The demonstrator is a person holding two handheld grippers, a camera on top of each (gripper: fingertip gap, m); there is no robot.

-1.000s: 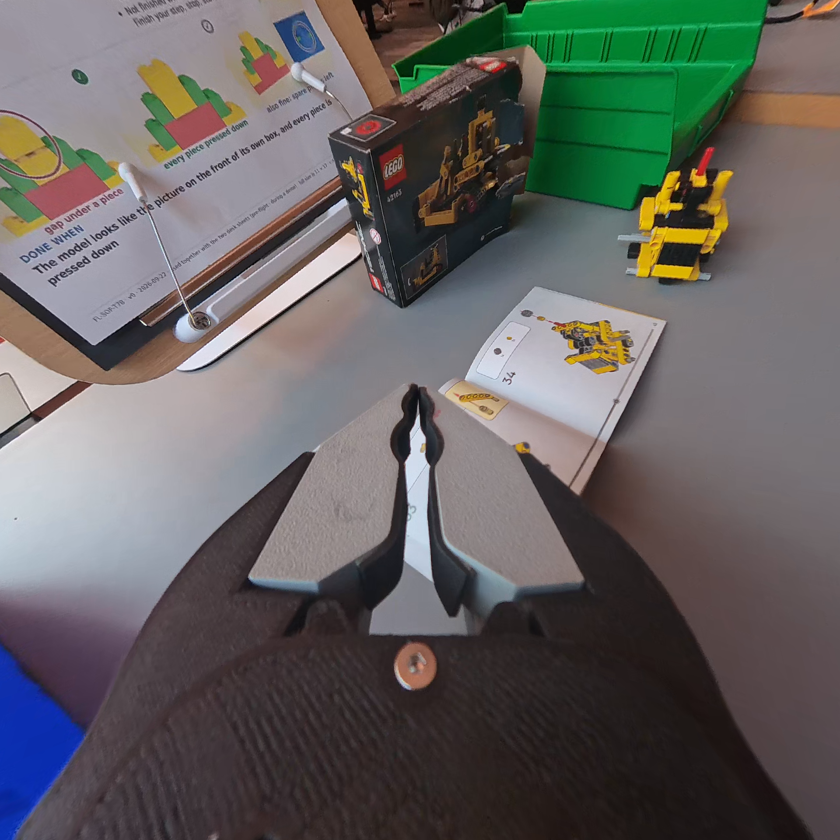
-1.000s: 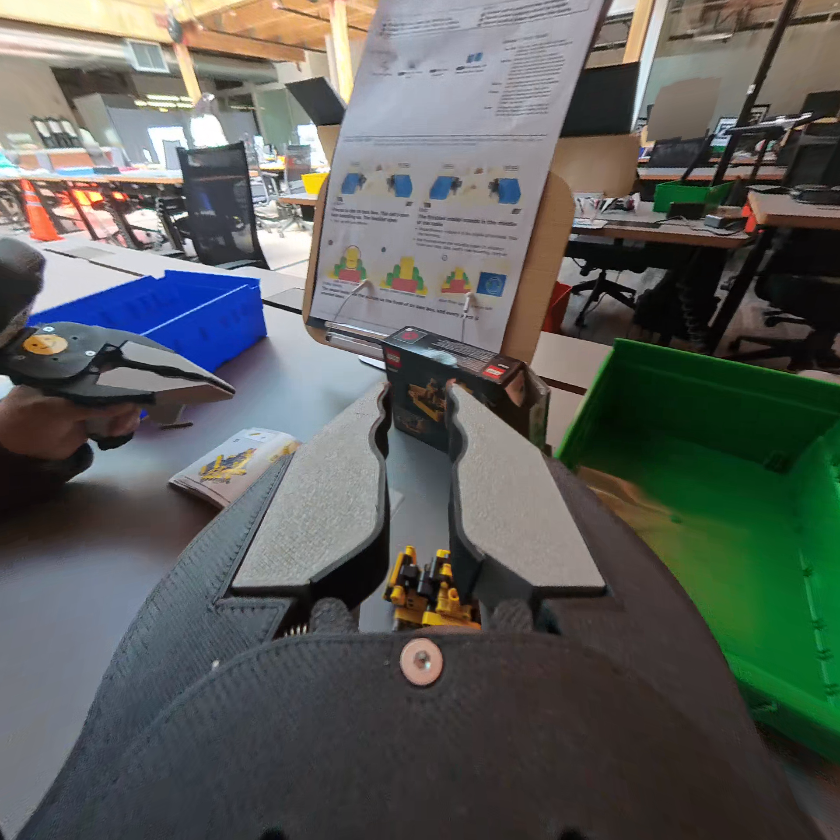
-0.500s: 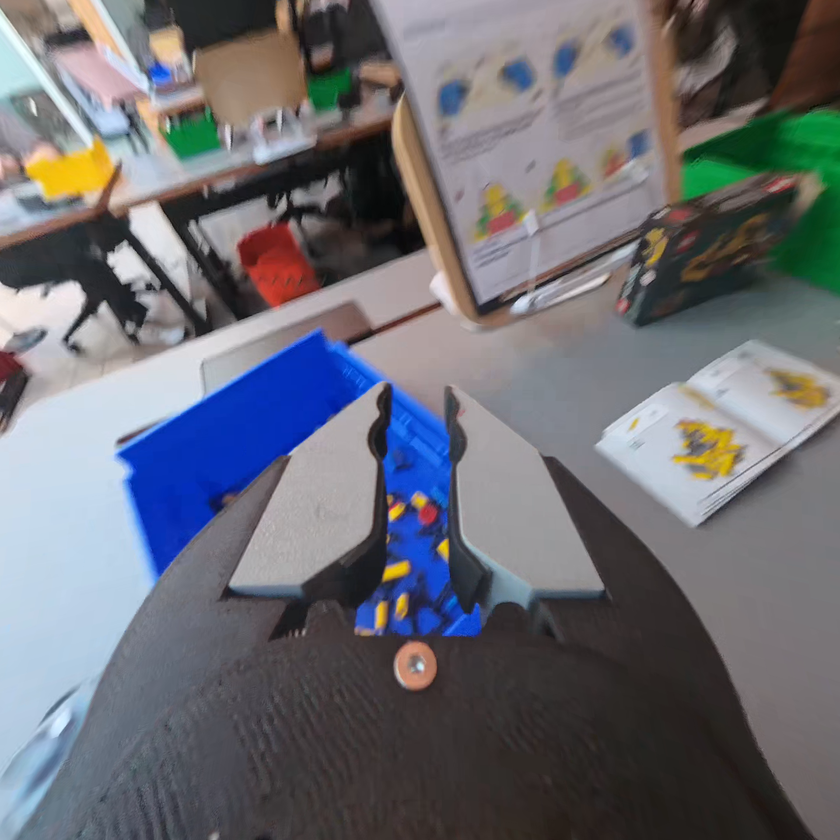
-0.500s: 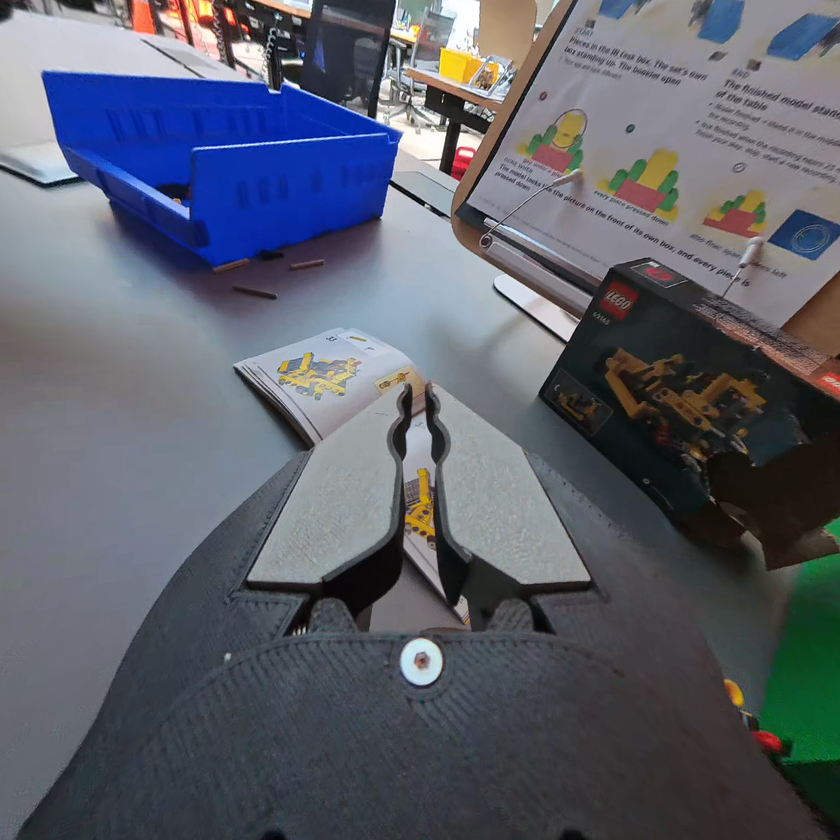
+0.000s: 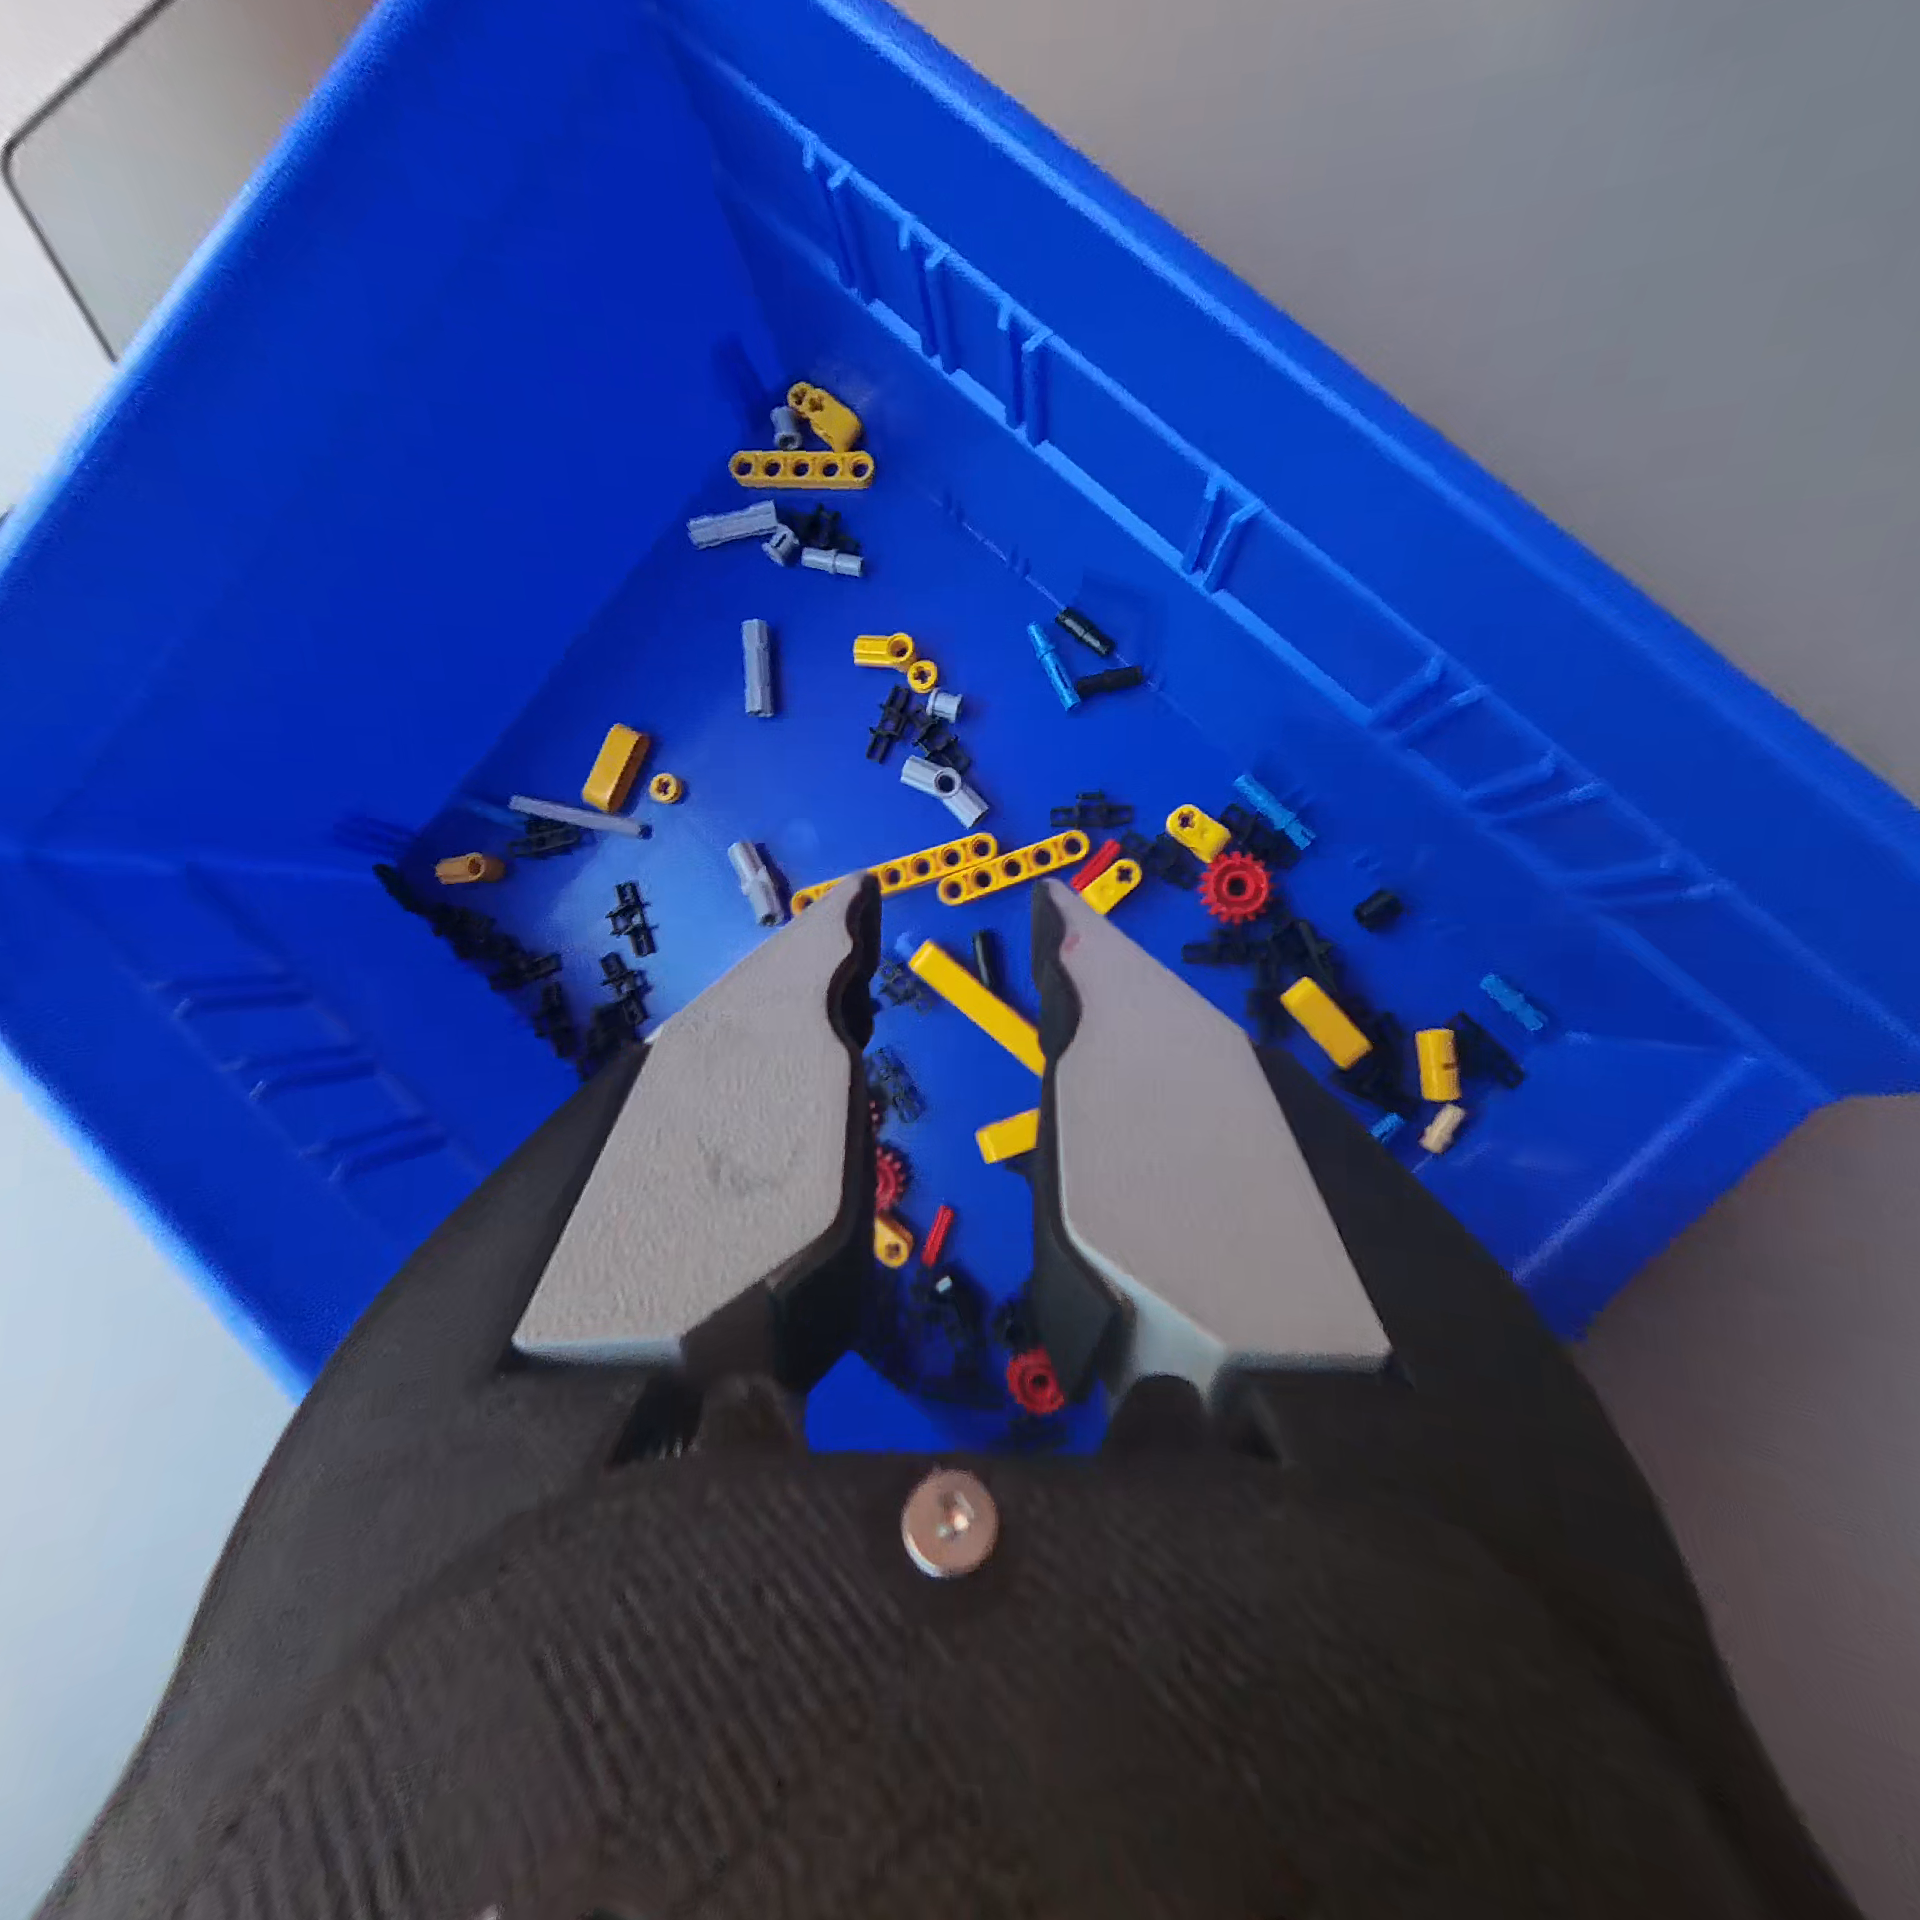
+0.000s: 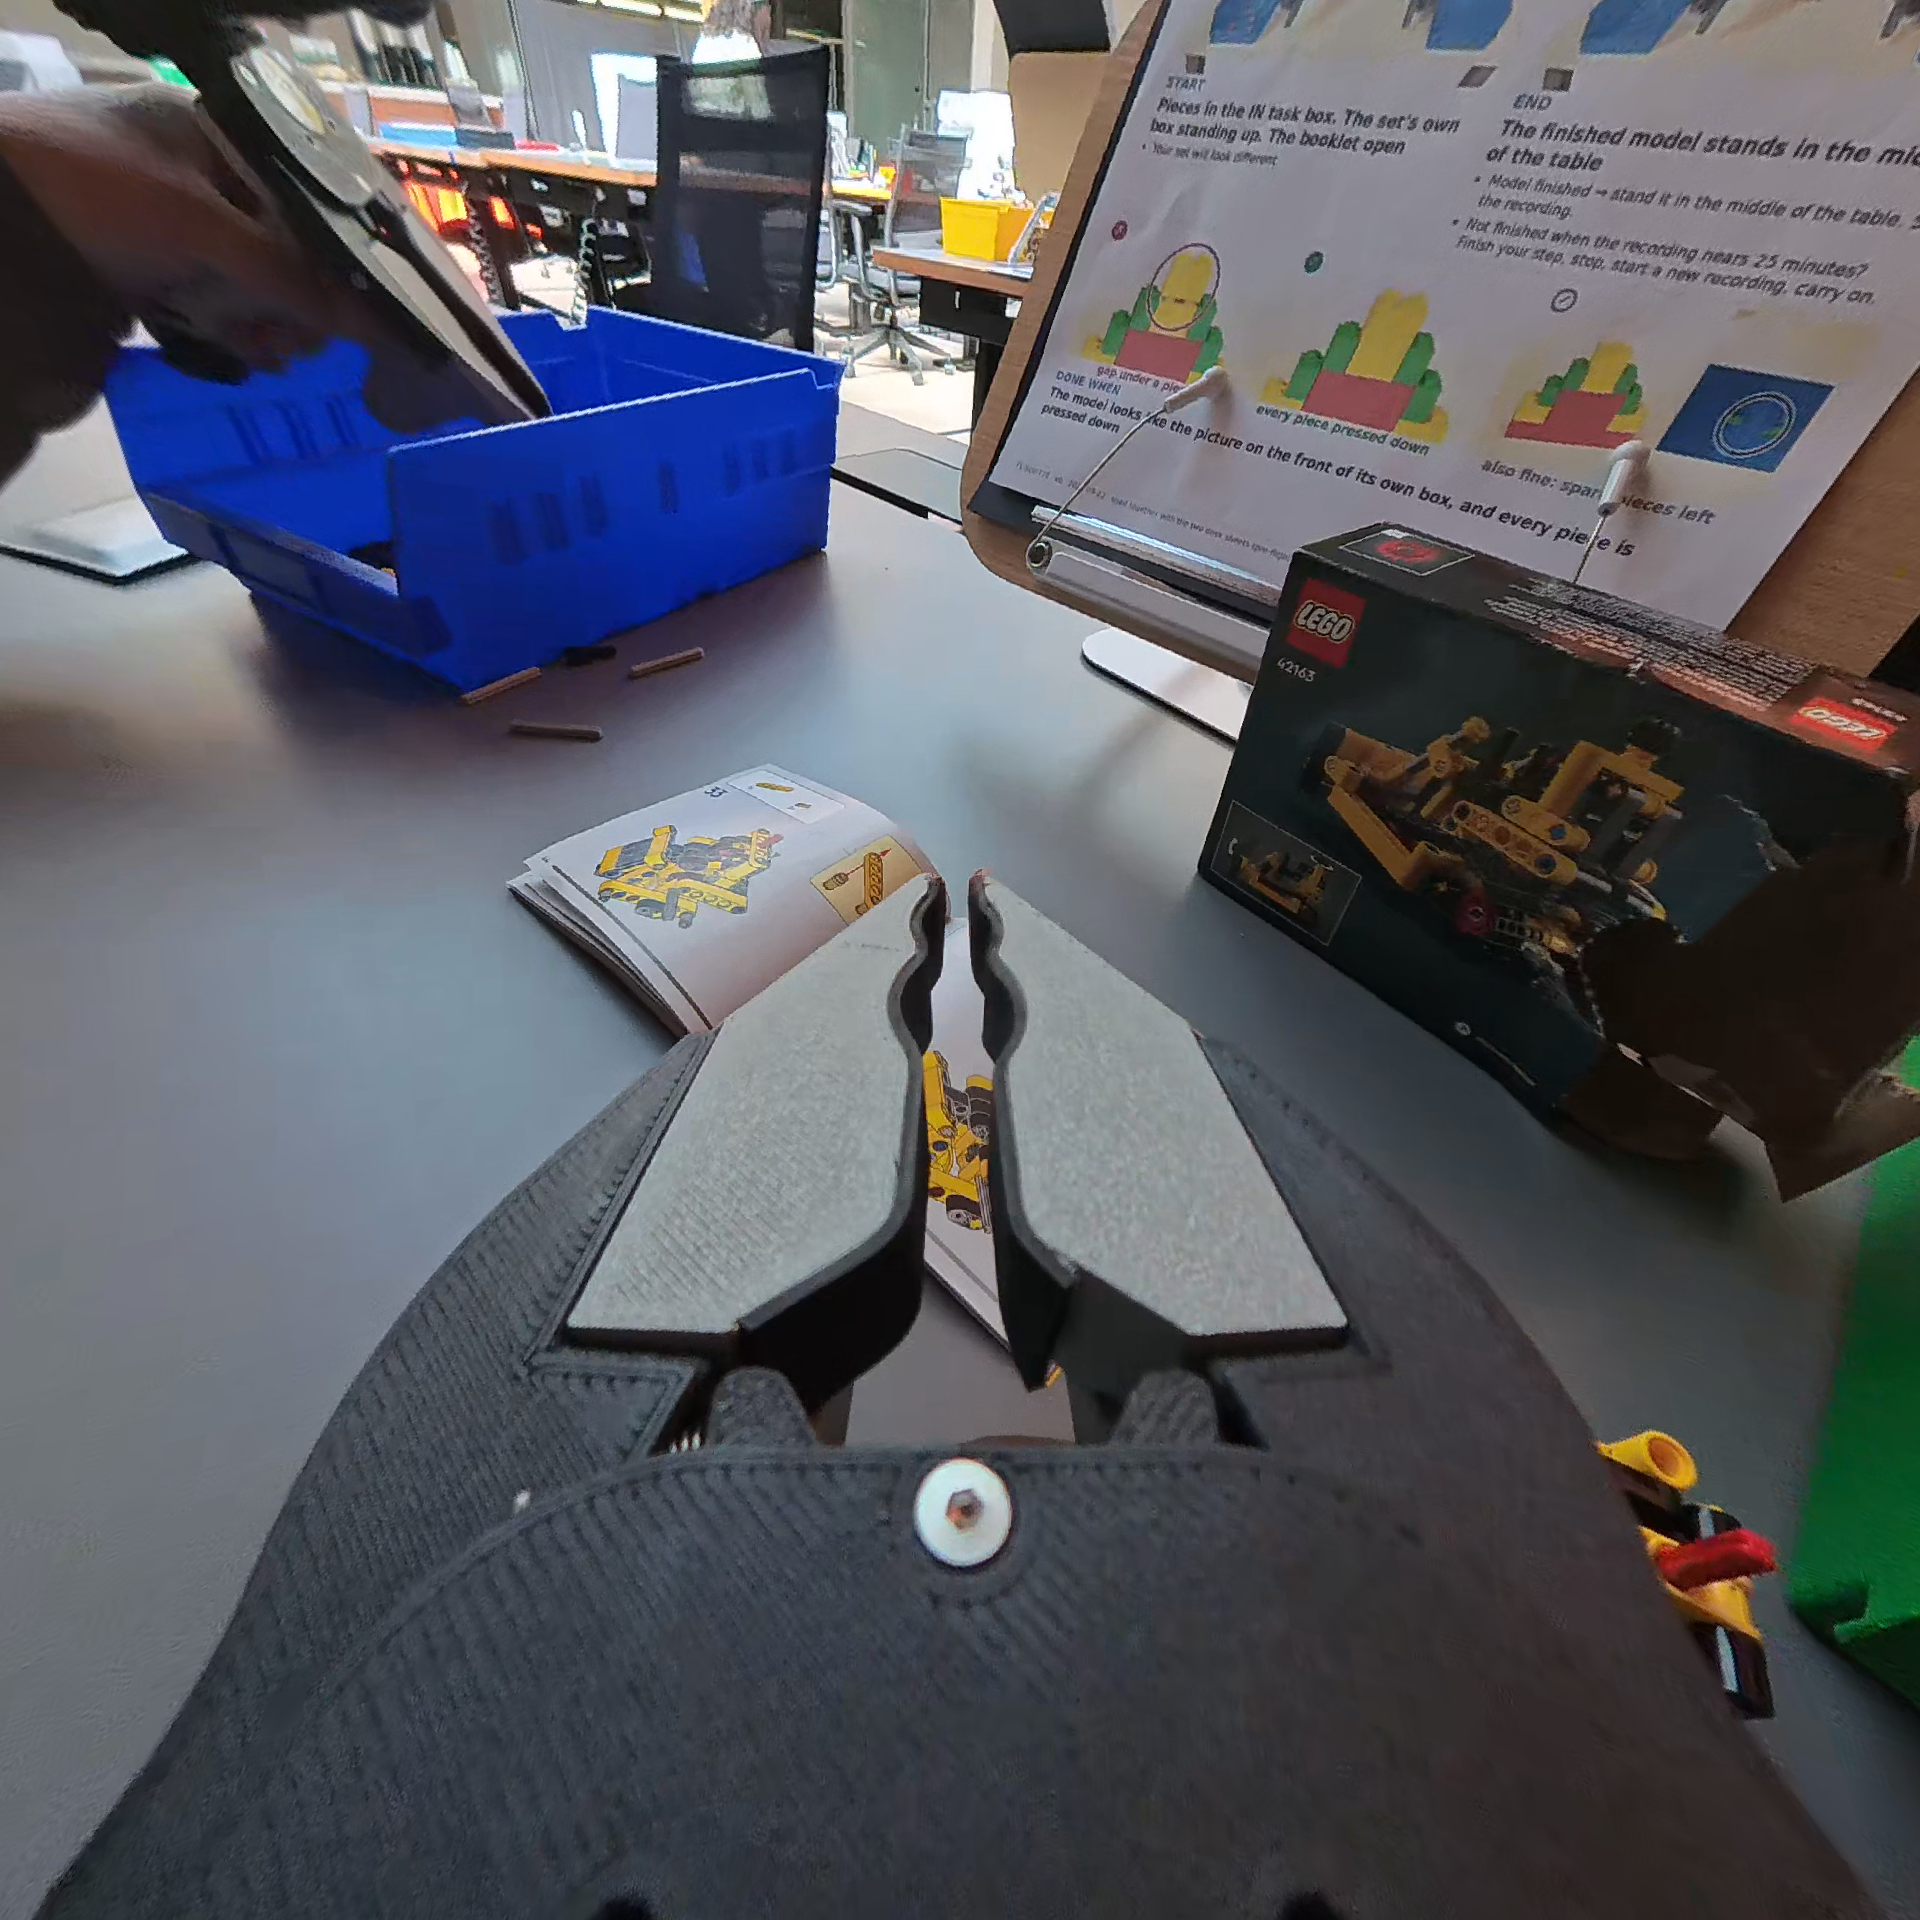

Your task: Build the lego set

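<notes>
Hovering left tongs [image 5: 951, 914] parted, blue plastic bin [image 5: 416, 416].

The left gripper [image 5: 951, 914] points steeply down, its jaws parted with a clear gap and nothing between them. The right gripper [image 6: 956, 896] is held low and nearly level, its tips almost touching, with nothing between them.

Your left gripper [image 5: 951, 902] hangs over the blue bin [image 5: 436, 436], jaws parted, nothing between them. Loose pieces scattered on the bin floor: yellow beams [image 5: 1013, 862], red gear [image 5: 1234, 886], black pins [image 5: 629, 920], grey connectors [image 5: 757, 667].
</notes>
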